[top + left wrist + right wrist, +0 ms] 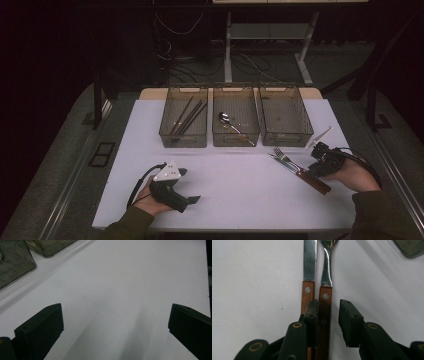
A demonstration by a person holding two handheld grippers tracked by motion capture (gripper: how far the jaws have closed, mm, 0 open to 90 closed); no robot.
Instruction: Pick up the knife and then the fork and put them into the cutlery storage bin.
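So far chopsticks (186, 117) and spoon (235, 129) sat binned; the right gripper (328, 312) straddled the fork (325, 305) handle beside the knife (308, 287), jaws not yet clamped, third bin (285, 131) unfilled, left gripper (115, 322) agape.

The right gripper (327, 315) straddles the fork (325, 302)'s wooden handle, jaws not yet pressing; the knife (308, 277) lies just beside it.

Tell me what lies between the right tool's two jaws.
In the right gripper view, the right tool straddles the fork's wooden handle; a gap remains at the right jaw. The knife lies just outside the left jaw.
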